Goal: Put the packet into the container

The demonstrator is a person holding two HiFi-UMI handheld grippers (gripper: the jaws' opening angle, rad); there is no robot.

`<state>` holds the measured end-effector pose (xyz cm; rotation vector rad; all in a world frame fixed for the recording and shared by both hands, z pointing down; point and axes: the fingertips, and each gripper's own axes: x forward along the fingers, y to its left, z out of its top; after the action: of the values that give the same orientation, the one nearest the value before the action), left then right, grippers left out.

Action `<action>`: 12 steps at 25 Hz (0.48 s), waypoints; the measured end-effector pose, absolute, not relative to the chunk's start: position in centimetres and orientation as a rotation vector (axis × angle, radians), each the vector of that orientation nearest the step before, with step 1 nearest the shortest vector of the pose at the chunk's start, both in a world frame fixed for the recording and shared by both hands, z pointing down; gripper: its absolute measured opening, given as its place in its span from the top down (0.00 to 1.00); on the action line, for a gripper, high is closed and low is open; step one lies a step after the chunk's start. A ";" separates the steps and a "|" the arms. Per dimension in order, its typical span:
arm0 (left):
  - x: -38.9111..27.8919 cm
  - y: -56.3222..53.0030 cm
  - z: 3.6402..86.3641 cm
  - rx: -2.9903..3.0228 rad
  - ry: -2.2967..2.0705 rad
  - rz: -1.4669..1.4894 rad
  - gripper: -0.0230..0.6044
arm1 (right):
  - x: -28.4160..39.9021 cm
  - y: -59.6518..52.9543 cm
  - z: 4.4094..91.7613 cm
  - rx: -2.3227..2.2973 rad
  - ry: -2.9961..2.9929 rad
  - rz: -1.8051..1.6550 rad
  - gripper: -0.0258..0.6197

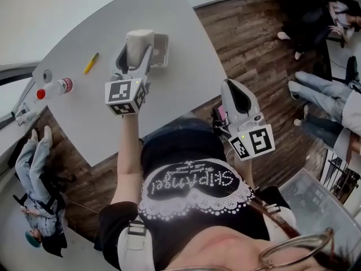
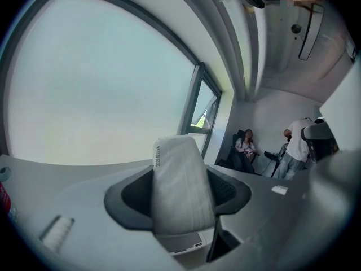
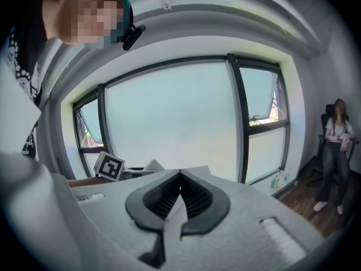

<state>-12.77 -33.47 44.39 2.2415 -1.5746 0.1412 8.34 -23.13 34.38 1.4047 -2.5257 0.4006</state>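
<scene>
My left gripper [image 1: 138,51] clamps white packet [image 2: 180,185] over metal container [image 1: 162,51], far on table [image 1: 175,16]; right gripper [image 3: 179,201] closed, empty, near me.

Packet [image 2: 180,185]: white, matt, finely embossed wrap. Tabletop [image 1: 175,16]: smooth matt grey. Floor [image 1: 248,33]: dark wood planks. Pads [image 3: 162,196] of right hand-held gripper [image 3: 180,174]: black, ribbed, matt.
</scene>
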 end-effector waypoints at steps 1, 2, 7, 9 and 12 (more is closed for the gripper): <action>-12.7 -33.6 44.7 2.238 -1.571 0.148 0.54 | 8.3 -23.1 34.4 1.405 -2.526 0.400 0.96; -12.6 -33.7 45.1 2.235 -1.566 0.157 0.54 | 8.3 -23.2 34.3 1.406 -2.525 0.400 0.96; -12.1 -34.0 47.5 2.220 -1.518 0.226 0.54 | 8.3 -23.2 34.4 1.402 -2.518 0.405 0.96; -12.0 -34.0 48.4 2.217 -1.516 0.255 0.54 | 8.3 -23.1 34.4 1.400 -2.520 0.405 0.96; -11.6 -33.8 49.8 2.203 -1.504 0.291 0.54 | 8.4 -23.0 34.4 1.397 -2.520 0.404 0.96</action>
<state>-11.63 -33.77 49.82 2.2033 -1.5043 0.2906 8.36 -23.00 34.43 1.3968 -2.5201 0.4040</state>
